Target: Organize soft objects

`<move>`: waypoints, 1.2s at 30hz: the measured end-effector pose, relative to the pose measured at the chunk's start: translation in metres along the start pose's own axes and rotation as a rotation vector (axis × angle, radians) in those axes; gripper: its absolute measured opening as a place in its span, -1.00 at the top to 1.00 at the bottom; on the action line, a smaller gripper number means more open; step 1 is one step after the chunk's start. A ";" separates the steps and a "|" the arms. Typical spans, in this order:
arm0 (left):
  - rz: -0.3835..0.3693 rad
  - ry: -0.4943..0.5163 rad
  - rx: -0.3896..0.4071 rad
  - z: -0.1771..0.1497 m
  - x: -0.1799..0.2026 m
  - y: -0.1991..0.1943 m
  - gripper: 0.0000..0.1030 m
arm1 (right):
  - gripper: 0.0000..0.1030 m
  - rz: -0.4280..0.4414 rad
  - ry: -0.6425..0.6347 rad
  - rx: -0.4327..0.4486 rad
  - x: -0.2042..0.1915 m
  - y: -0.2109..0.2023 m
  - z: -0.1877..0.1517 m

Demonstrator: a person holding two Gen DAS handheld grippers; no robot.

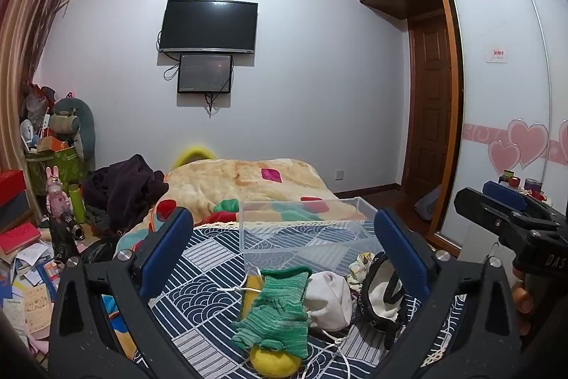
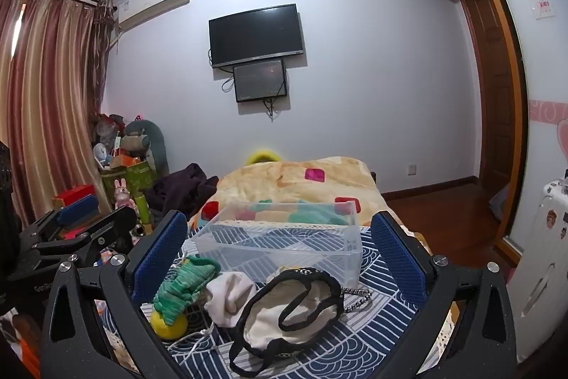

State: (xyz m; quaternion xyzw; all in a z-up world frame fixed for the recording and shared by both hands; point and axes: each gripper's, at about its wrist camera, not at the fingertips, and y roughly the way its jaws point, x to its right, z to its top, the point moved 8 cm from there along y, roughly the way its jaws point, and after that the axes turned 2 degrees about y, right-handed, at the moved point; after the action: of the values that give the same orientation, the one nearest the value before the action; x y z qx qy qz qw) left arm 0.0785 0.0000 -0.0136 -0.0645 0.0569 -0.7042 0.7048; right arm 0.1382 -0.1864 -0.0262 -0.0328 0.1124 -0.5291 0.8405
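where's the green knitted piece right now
The green knitted piece lies on the patterned bedspread, draped over a yellow ball, left of the white cloth, before the clear bin.

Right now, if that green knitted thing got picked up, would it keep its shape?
Probably not. The green knitted piece lies crumpled and draped over a yellow ball, so it would likely sag and dangle. It looks light, and its open knit may snag the white cord beside it.

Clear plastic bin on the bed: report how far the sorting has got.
Done: nothing; the clear plastic bin looks empty. In hand: nothing; left gripper and right gripper are both open. Left: green knitted cloth, white cloth and black-trimmed cream pouch lie on the patterned bedspread.
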 end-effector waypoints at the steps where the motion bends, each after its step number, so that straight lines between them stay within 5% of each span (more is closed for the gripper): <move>1: 0.001 0.000 -0.001 0.000 0.000 0.000 -1.00 | -1.00 0.000 0.000 0.000 0.000 0.000 0.000; 36: -0.006 -0.013 -0.008 0.003 0.003 0.001 -1.00 | -1.00 0.006 0.008 0.003 -0.004 -0.004 0.004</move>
State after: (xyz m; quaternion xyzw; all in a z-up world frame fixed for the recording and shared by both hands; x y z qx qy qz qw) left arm 0.0802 -0.0026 -0.0111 -0.0720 0.0548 -0.7057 0.7027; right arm 0.1343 -0.1850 -0.0209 -0.0291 0.1148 -0.5268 0.8417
